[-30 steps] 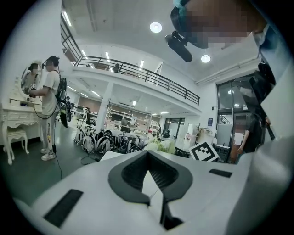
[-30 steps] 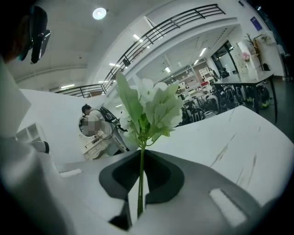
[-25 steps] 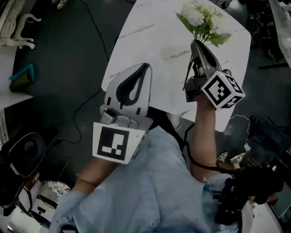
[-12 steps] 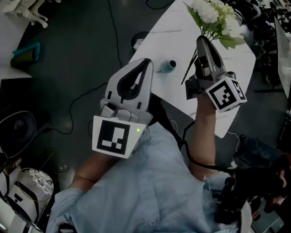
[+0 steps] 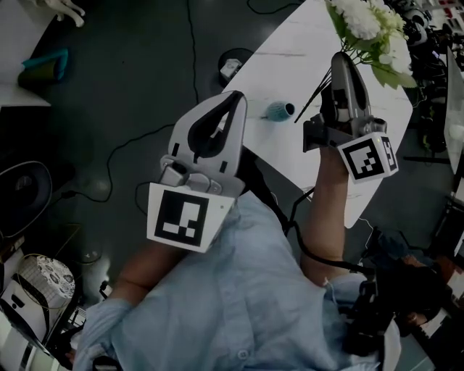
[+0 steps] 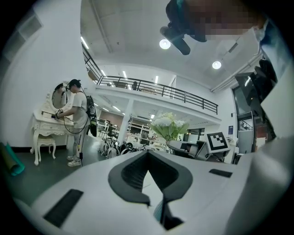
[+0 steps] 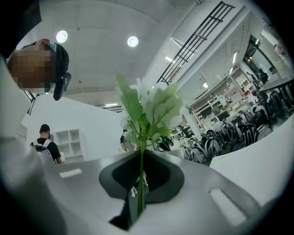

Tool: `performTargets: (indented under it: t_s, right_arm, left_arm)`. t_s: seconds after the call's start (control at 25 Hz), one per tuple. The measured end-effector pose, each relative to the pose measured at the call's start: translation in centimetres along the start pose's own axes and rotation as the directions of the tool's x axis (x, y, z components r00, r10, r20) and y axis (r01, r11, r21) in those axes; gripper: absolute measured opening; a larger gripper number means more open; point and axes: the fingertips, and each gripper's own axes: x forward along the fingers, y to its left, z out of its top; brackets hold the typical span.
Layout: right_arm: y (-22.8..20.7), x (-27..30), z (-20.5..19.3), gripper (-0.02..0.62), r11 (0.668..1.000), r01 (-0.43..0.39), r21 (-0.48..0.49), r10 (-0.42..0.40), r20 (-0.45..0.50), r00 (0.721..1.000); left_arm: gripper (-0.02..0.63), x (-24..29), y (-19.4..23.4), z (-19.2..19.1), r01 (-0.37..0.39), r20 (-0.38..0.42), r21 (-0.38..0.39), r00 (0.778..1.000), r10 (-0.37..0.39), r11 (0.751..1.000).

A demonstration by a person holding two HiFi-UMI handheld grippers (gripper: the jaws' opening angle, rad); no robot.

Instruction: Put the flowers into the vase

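Jaws of right gripper (image 5: 342,61) pinch flower stems (image 7: 140,179), left gripper (image 5: 235,100) shut empty; heavy blooms (image 5: 362,18) could topple the small teal vase (image 5: 279,110)

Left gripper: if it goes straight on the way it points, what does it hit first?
Probably nothing close: the left gripper aims over the white table, with the teal vase below its line and the flowers slightly right. Depth is unclear.
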Motion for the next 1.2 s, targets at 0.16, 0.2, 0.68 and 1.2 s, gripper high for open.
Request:
performTargets:
  t_s: [0.16, 0.2, 0.68, 1.2]
  right_arm:
    - [0.0, 1.2, 0.1, 0.009, 0.999, -0.036, -0.021, 0.036, 0.022, 0.999]
    - [0.1, 1.4, 0.3, 0.009, 0.999, -0.041, -0.024, 0.042, 0.024, 0.999]
    - [-2.4, -0.2, -3.9, 0.009, 0.998, -0.063, -0.021, 0.064, 0.054, 0.996]
    - [-3.4, -0.5, -4.4, 0.009, 0.998, -0.056, 0.005, 0.056, 0.04, 0.998]
  left_arm:
    - [0.005, 1.0, 1.1, -0.2, -0.009, -0.008, -0.008, 1.0, 0.009, 1.0]
    - [0.005, 1.2, 1.3, 0.0, -0.011, -0.008, -0.01, 1.0, 0.011, 1.0]
    - [0.005, 2.2, 1.7, -4.4, -0.015, -0.068, -0.012, 0.998, 0.014, 1.0]
    - [0.005, 3.6, 1.1, -3.7, -0.005, -0.126, -0.025, 0.992, 0.001, 1.0]
